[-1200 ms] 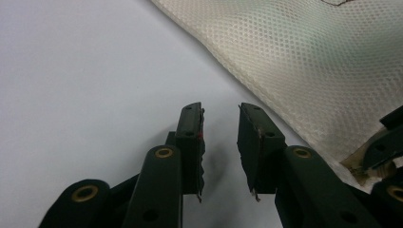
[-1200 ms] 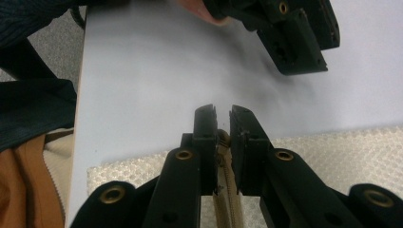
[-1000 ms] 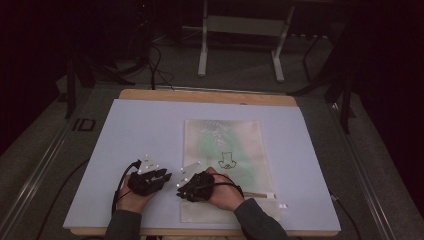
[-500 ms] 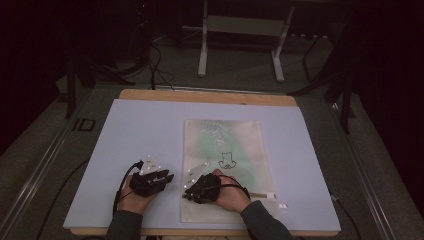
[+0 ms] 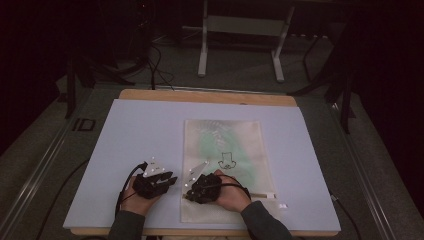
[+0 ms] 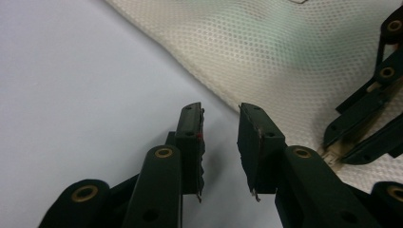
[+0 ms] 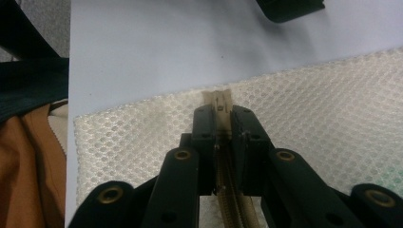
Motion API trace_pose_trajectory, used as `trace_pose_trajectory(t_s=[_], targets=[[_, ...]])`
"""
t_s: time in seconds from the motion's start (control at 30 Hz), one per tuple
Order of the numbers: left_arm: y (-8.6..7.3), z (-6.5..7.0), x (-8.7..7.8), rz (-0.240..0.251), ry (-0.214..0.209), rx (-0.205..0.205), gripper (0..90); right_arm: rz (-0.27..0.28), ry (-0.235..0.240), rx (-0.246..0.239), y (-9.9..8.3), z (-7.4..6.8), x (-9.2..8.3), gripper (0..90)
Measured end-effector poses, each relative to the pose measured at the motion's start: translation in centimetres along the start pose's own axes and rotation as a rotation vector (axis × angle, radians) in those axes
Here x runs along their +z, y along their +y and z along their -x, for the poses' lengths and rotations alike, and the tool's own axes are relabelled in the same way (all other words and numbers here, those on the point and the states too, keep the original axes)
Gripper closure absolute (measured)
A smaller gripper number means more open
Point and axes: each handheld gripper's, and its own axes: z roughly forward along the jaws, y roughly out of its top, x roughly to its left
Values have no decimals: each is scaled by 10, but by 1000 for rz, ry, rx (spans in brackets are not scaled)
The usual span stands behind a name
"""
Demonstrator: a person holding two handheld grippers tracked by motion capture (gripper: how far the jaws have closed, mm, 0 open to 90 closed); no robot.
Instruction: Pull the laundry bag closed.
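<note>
The letters "ID" are showing in dark print on the grey floor strip [image 5: 82, 124] just left of the bench's far left corner. The white mesh zip bag [image 5: 227, 150] is carrying a black outline drawing, no legible lettering.

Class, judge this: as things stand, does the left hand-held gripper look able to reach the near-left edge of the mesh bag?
Probably yes. The left hand-held gripper stands open just off the mesh bag, with bare table between them.

Dim room, grey carpet floor [image 5: 380, 165]
</note>
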Motion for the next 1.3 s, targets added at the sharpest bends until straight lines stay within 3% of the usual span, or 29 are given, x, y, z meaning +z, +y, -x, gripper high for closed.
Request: trace_pose_trajectory(t_s=[0.1, 0.43, 0.67, 0.9, 1.3], targets=[[1, 3, -1, 11, -23, 1, 701, 8, -13, -9, 1, -1, 1, 820], [3, 9, 4, 1, -43, 12, 701, 18, -47, -25, 9, -3, 6, 821], [4, 12, 6, -7, -88, 3, 756, 22, -50, -23, 6, -5, 5, 819], [5, 16, 11, -40, -122, 25, 889, 28, -62, -35, 4, -6, 6, 817], [3, 19, 18, -107, -143, 33, 891, 27, -43, -24, 3, -4, 6, 789]])
